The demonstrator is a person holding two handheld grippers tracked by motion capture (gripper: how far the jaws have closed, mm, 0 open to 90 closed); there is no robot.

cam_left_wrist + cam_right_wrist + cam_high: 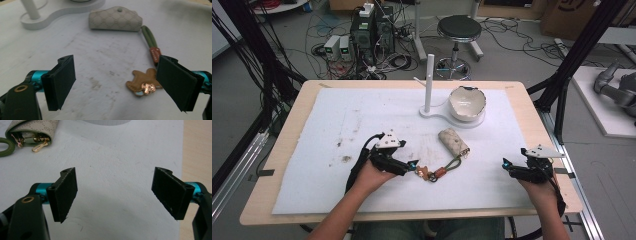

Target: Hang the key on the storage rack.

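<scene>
Table: a pale wooden table (287,150) with a white, lightly stained cloth mat (362,120) spread over most of its top; the person's forearms come in from the near edge.

Stand: a white stand (428,112) with an upright white post and a curved flat base, at the far middle of the mat; its base also shows at the top of the left gripper view.

Bowl: a cream ceramic bowl with an uneven rim (467,102), sitting on the round end of the stand's base.

Left gripper: the black left gripper (414,166) lies low over the mat at near centre, tips pointing toward the charm. Its jaws stand wide apart with nothing between the pads; in the left gripper view the right pad (176,83) is just beside the charm, and contact cannot be told.

Right gripper: the black right gripper (507,164) sits near the mat's right edge, well apart from the key case. Its jaws are spread wide over bare cloth, holding nothing.

Key case: a beige quilted fabric key case (453,141), lying flat at the middle of the mat, near the stand's base; gold clips show in its open end in the right gripper view.

Strap: an olive-green cord loop with a brown leather tab (451,165), running from the key case to the charm.

Charm: a small tan gingerbread-shaped charm with a coppery patch (143,82), flat on the mat at the strap's end, just ahead of the left gripper.
</scene>
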